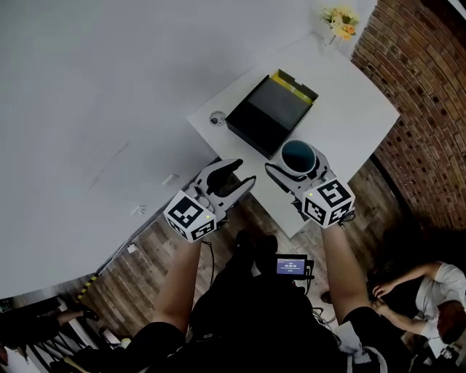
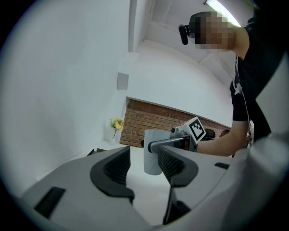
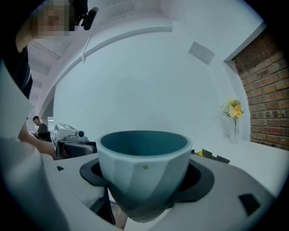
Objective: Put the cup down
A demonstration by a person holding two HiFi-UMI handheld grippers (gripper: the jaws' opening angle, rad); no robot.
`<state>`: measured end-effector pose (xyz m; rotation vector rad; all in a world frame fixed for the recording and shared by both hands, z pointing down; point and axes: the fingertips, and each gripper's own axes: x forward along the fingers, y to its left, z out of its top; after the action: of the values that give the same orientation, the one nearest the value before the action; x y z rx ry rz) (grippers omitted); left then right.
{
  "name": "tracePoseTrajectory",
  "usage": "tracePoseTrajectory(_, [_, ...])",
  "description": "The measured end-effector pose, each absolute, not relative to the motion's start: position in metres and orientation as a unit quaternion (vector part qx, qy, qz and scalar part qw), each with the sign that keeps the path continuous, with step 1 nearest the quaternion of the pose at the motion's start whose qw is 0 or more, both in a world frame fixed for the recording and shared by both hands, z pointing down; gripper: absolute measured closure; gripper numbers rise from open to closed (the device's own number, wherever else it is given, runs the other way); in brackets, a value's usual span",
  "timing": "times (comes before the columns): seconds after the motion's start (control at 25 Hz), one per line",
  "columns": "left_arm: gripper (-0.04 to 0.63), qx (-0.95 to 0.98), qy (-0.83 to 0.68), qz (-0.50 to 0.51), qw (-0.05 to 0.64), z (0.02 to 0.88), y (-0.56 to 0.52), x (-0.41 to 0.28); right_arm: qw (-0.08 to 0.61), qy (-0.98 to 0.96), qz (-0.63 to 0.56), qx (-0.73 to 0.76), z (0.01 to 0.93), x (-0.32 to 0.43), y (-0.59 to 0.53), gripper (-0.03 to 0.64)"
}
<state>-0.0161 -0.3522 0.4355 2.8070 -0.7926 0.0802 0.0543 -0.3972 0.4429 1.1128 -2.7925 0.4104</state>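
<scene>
A pale cup (image 1: 298, 155) with a teal inside sits upright between the fingers of my right gripper (image 1: 300, 169), which is shut on it. It is over the near edge of the white table (image 1: 349, 109). In the right gripper view the cup (image 3: 143, 158) fills the space between the jaws of that gripper (image 3: 144, 180). My left gripper (image 1: 244, 175) is open and empty, just left of the table's near edge, over the wooden floor. In the left gripper view the cup (image 2: 152, 158) shows beyond the open jaws of the left gripper (image 2: 142, 169). Whether its base touches the table I cannot tell.
A black open box (image 1: 268, 113) with a yellow part lies on the table behind the cup. A small round object (image 1: 216, 118) sits at the table's left corner, and a vase of flowers (image 1: 338, 22) stands at the far end. A brick wall (image 1: 429, 109) runs on the right. A person (image 1: 429, 291) sits low right.
</scene>
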Motion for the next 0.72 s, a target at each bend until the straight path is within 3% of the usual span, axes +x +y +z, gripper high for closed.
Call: tracePoseTrajectory(0.72, [0.399, 0.947, -0.294, 0.029, 0.126, 0.465, -0.401, -0.043, 0.047, -0.931, 0.115, 0.342, 0.471, -0.002, -0.504, 0.214])
